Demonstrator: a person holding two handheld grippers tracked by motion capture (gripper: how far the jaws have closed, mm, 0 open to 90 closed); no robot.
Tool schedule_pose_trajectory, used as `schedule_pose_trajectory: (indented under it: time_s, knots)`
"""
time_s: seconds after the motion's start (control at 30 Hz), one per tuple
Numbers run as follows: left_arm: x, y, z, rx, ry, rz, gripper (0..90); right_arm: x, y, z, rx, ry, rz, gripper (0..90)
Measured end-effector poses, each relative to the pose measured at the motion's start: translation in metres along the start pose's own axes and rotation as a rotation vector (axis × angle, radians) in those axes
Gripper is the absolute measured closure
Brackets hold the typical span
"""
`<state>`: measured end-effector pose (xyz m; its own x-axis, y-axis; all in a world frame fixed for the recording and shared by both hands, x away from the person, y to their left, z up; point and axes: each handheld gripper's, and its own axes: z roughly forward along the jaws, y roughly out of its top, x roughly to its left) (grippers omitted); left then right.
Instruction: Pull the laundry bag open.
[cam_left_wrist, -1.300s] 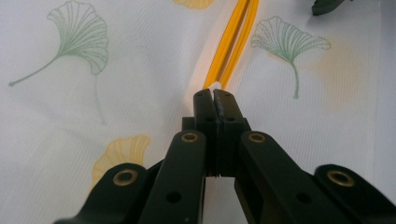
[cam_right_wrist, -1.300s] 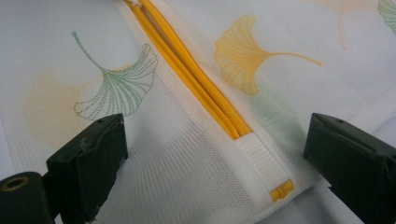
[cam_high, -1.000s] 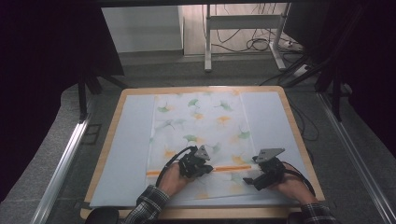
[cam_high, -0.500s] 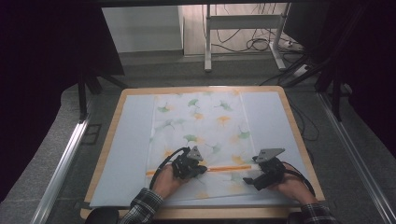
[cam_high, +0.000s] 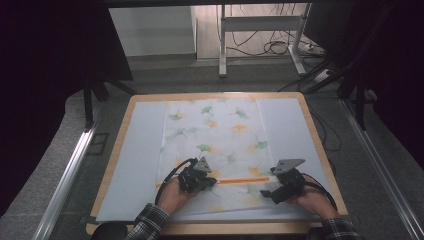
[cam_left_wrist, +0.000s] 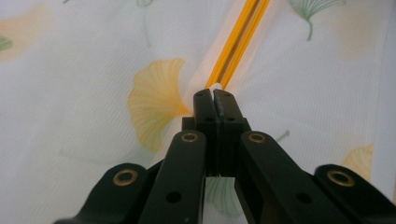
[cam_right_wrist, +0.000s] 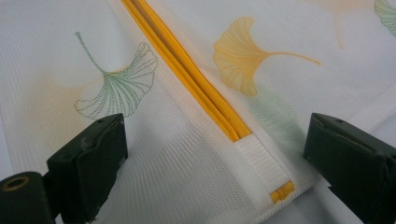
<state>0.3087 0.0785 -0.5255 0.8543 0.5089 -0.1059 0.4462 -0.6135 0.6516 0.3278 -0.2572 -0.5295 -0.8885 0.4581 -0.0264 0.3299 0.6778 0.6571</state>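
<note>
Your left tongs (cam_left_wrist: 214, 100) are clamped on the zipper pull at the orange zipper (cam_high: 243, 180) of the mesh bag (cam_high: 215, 135), which lies flat on the desk (cam_high: 125, 150). Your right tongs (cam_right_wrist: 215, 154) stand wide over the zipper's end, pressing nothing. Pull now and the unpinned bag will likely bunch and slide along.

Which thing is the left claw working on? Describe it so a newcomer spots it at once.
On the wooden-rimmed table lies a white mesh bag printed with green and orange ginkgo leaves. Near its front edge an orange zipper runs crosswise, and the left claw is shut at one end of it, on the pull. It is the bag's one solid straight orange line.
</note>
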Motion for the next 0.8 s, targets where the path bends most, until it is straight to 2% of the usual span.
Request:
schedule_pose_trajectory:
  time_s: [0.8]
  knots:
    - [0.007, -0.017, -0.016, 0.014, 0.030, -0.024, 90.0, 0.001, 0.000, 0.000, 0.001, -0.010, 0.004, 6.2]
